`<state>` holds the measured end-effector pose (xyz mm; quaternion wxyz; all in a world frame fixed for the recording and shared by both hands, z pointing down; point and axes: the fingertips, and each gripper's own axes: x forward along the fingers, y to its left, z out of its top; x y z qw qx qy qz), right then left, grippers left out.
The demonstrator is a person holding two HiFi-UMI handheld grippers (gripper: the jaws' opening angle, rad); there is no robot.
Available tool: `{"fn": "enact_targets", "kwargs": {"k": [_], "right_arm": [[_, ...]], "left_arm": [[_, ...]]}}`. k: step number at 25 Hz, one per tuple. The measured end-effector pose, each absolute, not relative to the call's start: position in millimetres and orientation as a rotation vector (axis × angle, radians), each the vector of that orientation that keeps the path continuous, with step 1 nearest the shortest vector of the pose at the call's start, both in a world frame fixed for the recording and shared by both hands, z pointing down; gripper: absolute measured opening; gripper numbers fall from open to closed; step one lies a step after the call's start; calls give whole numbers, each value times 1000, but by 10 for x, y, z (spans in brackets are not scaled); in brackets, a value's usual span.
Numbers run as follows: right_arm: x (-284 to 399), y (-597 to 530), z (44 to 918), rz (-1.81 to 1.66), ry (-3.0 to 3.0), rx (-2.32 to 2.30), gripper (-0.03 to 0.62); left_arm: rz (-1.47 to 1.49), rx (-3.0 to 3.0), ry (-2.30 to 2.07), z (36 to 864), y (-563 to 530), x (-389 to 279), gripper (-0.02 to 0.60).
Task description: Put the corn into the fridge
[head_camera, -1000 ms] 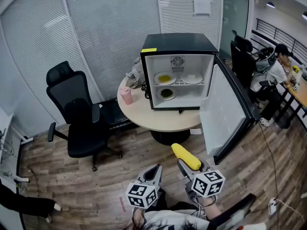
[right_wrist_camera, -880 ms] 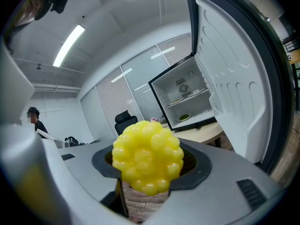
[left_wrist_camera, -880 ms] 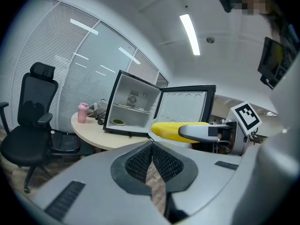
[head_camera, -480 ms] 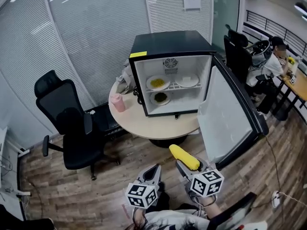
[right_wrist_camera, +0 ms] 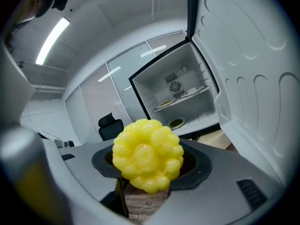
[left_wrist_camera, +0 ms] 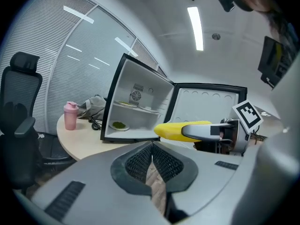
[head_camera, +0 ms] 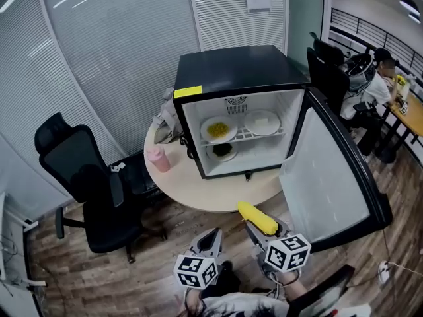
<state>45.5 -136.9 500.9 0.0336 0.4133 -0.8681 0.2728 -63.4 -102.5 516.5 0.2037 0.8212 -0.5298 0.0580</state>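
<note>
A yellow corn cob [head_camera: 257, 217] sticks forward out of my right gripper [head_camera: 260, 228], whose jaws are shut on it; in the right gripper view the cob's tip [right_wrist_camera: 148, 154] fills the middle. The small black fridge [head_camera: 238, 107] stands on a round table [head_camera: 198, 187] ahead, its door [head_camera: 334, 170] swung open to the right. Plates of food sit on its shelves [head_camera: 219, 129]. My left gripper [head_camera: 210, 240] is beside the right one, shut and empty [left_wrist_camera: 151, 156]. The corn [left_wrist_camera: 180, 129] also shows at the right of the left gripper view.
A pink bottle [head_camera: 157, 158] and a heap of cloth [head_camera: 166, 121] lie on the table left of the fridge. A black office chair [head_camera: 82, 183] stands at the left. At the far right a person [head_camera: 380, 84] sits at a desk. The floor is wood.
Both grippers have come closer to the table and the fridge, which now looks larger and nearer. The corn stays in the right gripper's hold. The left gripper stays shut.
</note>
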Motion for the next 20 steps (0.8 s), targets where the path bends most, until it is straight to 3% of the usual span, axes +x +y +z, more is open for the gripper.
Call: {"fn": "enact_targets", "kwargs": {"k": [20], "right_arm": [[-322, -2476, 4906, 801, -2594, 1453, 253]], "left_arm": [[130, 2386, -1316, 5155, -2170, -1383, 11]]}}
